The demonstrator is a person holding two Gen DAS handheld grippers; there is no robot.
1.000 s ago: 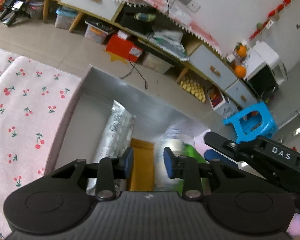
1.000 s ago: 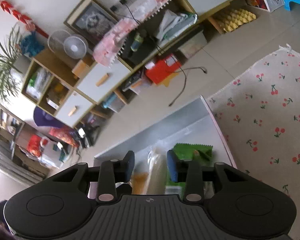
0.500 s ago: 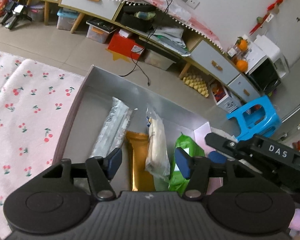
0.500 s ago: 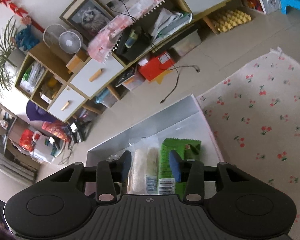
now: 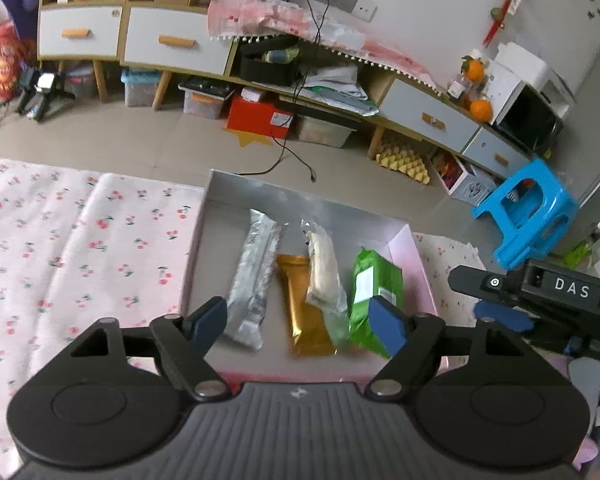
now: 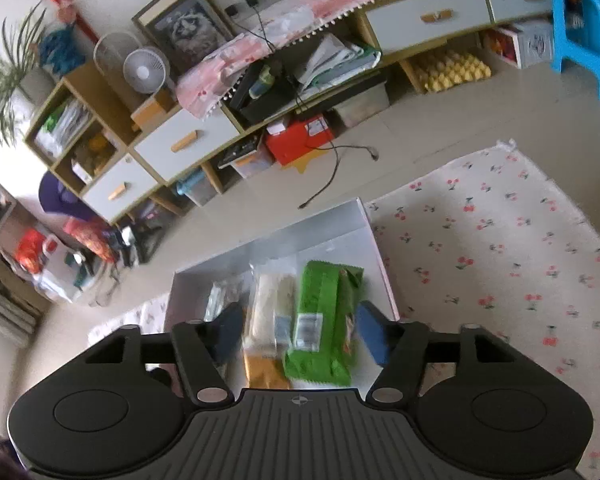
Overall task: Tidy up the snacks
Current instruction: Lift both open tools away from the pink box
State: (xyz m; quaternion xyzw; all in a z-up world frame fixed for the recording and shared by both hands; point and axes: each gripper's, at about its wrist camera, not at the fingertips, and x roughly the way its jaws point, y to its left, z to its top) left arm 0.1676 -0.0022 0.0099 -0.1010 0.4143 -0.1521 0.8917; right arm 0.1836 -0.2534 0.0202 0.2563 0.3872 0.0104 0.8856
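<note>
Both grippers have lifted back from the box since a second ago, when their jaws sat nearly closed low among the packets; the whole row of snacks now shows beneath them. Jaws of the left gripper (image 5: 298, 326) are spread and opening, with nothing pinched: the packets lie below and beyond the blue pads. Jaws of the right gripper (image 6: 300, 334) are likewise apart and opening, clear of the packets seen between them.

Four snacks lie side by side, lengthwise, on the grey floor of a shallow open box (image 5: 260, 196) with pale pink outer walls, which rests on a pink cloth printed with cherries (image 5: 80, 256). From the left wrist view, leftmost is a long silver foil packet (image 5: 256, 276), slightly apart from the rest. Next is a gold-orange wrapper (image 5: 304, 312), and partly over its right edge lies a clear bag of pale, cream-coloured contents (image 5: 322, 272). Rightmost is a bright green pouch (image 5: 376, 284) with a white label, close to the box's right wall. In the right wrist view the green pouch (image 6: 324, 316) shows a serrated end and a barcode label.
</note>
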